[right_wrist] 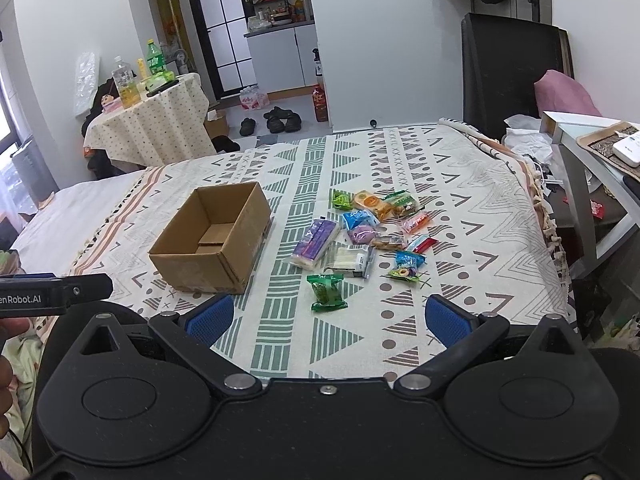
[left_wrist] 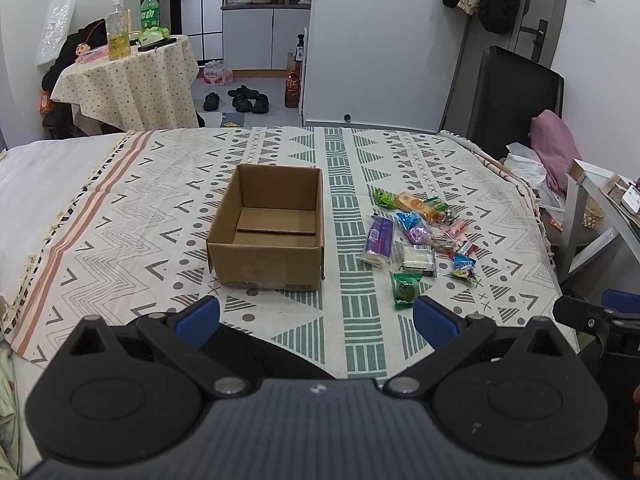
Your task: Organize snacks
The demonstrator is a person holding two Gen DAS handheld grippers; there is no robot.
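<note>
An open, empty cardboard box [left_wrist: 267,227] [right_wrist: 212,236] stands on the patterned blanket [left_wrist: 160,184] [right_wrist: 460,184]. To its right lies a loose pile of several wrapped snacks: a green packet [left_wrist: 406,290] [right_wrist: 327,292] nearest me, a purple pack [left_wrist: 378,242] [right_wrist: 316,243], a white pack [left_wrist: 418,258] [right_wrist: 352,260], blue, orange and pink ones behind. My left gripper [left_wrist: 316,316] hovers open in front of the box, holding nothing. My right gripper [right_wrist: 330,316] is open too, just short of the green packet. The right gripper's tip also shows at the left wrist view's right edge [left_wrist: 592,312].
The blanket covers a bed whose right edge drops toward a white side table [right_wrist: 580,168] and a black chair [right_wrist: 512,68] with pink cloth. Behind the bed stand a small draped table with bottles [left_wrist: 128,68], shoes on the floor [left_wrist: 236,100] and a white partition.
</note>
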